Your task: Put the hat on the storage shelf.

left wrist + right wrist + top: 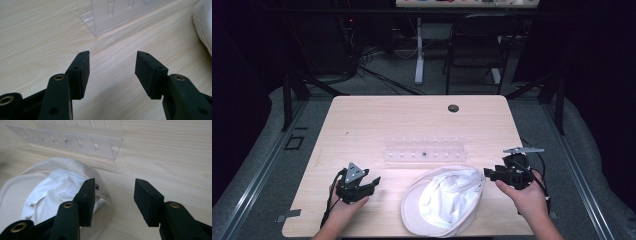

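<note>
A white cap lies upside down near the table's front edge, its inner lining facing up. Behind it stands a clear plastic rack with a row of slots. My left gripper hovers at the front left, open, with only bare wood between its pads. My right gripper is held just right of the cap, open and holding nothing. In the right gripper view the cap lies to the left below the jaws and the rack is beyond it.
The wooden table has a round cable hole at the back. A black chair and a white desk leg stand beyond the table. Cables trail from both grippers.
</note>
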A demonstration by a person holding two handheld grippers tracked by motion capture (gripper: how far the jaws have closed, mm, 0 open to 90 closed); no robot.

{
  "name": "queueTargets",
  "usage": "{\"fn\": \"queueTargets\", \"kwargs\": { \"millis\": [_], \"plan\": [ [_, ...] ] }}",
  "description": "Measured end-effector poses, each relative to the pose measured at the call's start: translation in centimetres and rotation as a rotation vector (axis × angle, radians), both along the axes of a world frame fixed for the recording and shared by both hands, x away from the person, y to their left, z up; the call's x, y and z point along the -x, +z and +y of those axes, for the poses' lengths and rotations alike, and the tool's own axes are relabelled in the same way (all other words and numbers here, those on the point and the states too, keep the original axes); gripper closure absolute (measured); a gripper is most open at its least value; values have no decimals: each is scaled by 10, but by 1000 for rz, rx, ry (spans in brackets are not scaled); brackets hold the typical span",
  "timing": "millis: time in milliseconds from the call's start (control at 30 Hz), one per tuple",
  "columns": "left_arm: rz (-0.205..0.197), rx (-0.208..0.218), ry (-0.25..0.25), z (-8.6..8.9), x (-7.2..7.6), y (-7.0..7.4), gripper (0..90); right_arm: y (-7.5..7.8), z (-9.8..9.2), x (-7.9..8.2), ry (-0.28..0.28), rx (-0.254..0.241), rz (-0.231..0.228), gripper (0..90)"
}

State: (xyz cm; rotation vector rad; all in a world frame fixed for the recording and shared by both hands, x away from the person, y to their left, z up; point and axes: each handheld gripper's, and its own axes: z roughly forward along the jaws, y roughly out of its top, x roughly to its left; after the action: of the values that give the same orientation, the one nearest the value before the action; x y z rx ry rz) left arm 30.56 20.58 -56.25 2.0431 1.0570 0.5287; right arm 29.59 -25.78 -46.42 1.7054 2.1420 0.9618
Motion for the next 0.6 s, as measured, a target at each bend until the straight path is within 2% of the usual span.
{"fn": "queueTargets", "kwargs": {
  "millis": [67,100,167,267,333,400,467,500,600],
  "plan": [
    [3,-2,-2,0,0,0,459,4,5,-1,18,-2,15,526],
    [3,-4,-6,-1,0,0,458,6,10,-2,28,9,42,534],
    [2,-5,-8,-1,0,0,458,6,12,-3,31,13,54,537],
    [2,-4,-10,-2,0,-1,459,2,21,-8,46,55,125,559],
    [2,-6,-13,-2,0,-1,459,1,22,-9,47,61,136,561],
    [2,-5,-13,-2,0,-1,459,-3,26,-11,40,71,176,570],
    [3,-5,-13,-2,0,-1,458,-4,26,-12,43,74,186,575],
    [4,-5,-13,-2,0,-1,458,-7,27,-14,39,74,216,582],
    [5,-7,-18,-3,0,-1,459,-11,28,-17,44,89,240,587]
  ]
}}
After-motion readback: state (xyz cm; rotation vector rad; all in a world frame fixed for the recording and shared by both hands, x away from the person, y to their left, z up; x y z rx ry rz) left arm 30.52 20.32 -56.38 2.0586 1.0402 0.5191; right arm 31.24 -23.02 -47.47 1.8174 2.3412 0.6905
